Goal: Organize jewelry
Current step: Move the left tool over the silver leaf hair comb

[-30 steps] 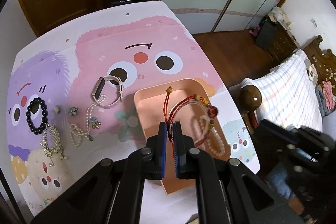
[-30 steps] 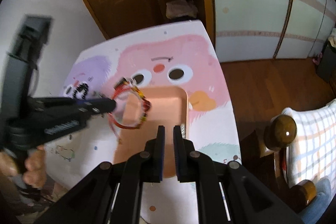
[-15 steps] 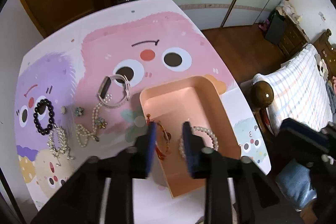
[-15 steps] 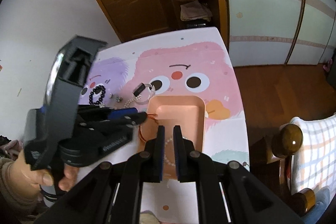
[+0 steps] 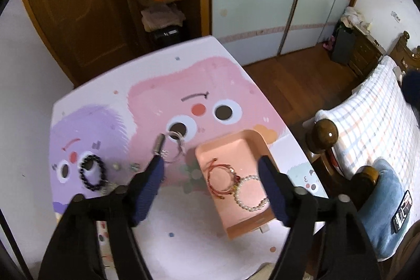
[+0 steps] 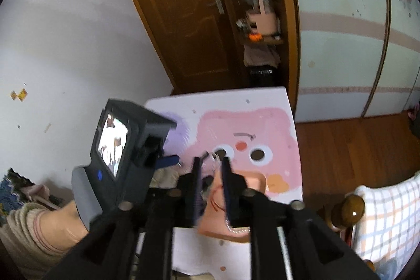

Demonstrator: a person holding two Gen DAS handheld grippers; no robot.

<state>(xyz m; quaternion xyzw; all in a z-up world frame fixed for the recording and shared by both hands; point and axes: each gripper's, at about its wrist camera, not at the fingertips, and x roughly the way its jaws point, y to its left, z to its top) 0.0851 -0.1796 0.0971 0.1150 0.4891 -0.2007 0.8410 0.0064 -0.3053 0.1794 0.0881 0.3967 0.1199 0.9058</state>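
While the left gripper (image 5: 211, 169) gapes wide and empty, the watch (image 5: 168, 146) lies just beyond its left fingertip (image 5: 157, 164); the right gripper (image 6: 211, 169) is part-open, empty.

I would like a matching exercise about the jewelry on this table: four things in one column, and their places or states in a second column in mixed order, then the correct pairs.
Things
1. red cord bracelet
2. black bead bracelet
3. left hand-held gripper
4. watch

Places or states
A. on the purple monster's face
B. open, holding nothing
C. inside the pink tray, touching the pearl bracelet
D. on the mat by the pink monster's eye

Pairs: 1-C, 2-A, 3-B, 4-D
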